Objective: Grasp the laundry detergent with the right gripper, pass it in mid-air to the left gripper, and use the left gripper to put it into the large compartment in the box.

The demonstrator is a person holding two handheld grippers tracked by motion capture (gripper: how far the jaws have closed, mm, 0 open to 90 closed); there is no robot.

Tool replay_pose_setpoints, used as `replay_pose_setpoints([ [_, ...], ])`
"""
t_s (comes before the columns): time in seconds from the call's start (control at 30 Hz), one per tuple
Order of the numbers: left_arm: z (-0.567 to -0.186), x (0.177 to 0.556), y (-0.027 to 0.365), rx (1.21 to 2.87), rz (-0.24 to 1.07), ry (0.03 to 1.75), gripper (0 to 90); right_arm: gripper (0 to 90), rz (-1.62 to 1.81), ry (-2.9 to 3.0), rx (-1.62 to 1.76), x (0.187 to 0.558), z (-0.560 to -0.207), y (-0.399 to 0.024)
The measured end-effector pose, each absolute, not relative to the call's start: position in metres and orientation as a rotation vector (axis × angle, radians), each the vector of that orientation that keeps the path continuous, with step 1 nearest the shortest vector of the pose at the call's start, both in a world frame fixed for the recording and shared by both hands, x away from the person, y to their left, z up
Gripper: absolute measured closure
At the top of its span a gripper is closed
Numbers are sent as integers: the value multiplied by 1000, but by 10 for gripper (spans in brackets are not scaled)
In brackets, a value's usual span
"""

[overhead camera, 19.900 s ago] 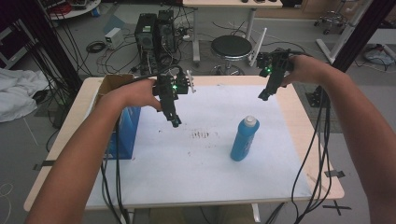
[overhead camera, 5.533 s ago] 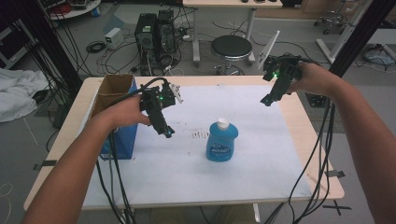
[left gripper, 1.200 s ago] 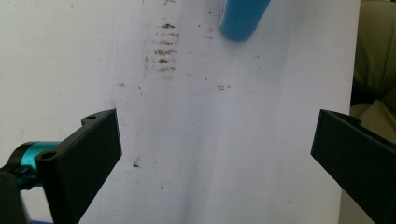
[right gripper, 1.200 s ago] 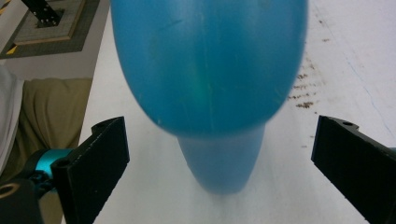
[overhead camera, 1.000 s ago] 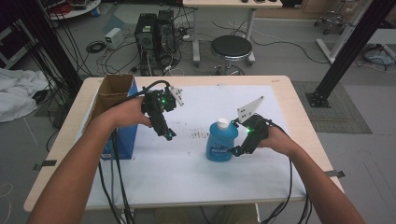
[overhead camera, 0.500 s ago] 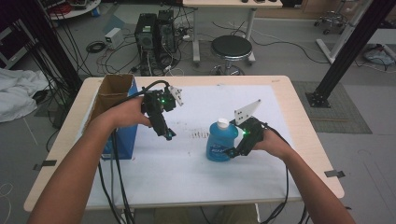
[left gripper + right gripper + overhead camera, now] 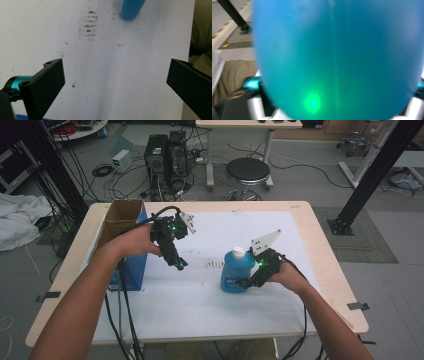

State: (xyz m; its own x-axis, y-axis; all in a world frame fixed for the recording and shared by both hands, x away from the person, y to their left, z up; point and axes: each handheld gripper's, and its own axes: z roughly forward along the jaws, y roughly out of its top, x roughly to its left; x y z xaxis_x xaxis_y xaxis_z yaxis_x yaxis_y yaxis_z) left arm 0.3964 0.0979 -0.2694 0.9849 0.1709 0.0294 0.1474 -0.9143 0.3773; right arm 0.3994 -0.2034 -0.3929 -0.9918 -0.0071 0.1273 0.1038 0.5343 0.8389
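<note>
Cardboard box [image 7: 120, 220] stands at the table's [image 7: 300, 220] left edge. Left gripper [image 7: 179, 263] hovers above the white sheet [image 7: 190, 295], fingers [image 7: 46, 82] spread wide, nothing between them. Blue bottle [image 7: 237, 276] stands upright right of centre, white cap on top. Right gripper [image 7: 244, 283] is at the bottle's lower right side; its fingers have just been closing around the bottle, and contact with the body cannot be confirmed.
</note>
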Motion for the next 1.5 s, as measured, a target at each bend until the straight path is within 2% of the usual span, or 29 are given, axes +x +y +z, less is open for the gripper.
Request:
replay_pose_setpoints([
  [0.23,-269,396,97,2749,88,222,17,172,-1462,-2650,-81,400,-394,-202],
  [0.33,-270,396,98,2749,90,225,17,229,-1483,-2632,-67,400,-394,-203],
  [0.8,-270,396,97,2748,88,221,17,261,-1502,-2636,-82,401,-397,-202],
  [1.5,-271,396,95,2750,86,221,17,427,-1554,-2648,-40,398,-397,-203],
])
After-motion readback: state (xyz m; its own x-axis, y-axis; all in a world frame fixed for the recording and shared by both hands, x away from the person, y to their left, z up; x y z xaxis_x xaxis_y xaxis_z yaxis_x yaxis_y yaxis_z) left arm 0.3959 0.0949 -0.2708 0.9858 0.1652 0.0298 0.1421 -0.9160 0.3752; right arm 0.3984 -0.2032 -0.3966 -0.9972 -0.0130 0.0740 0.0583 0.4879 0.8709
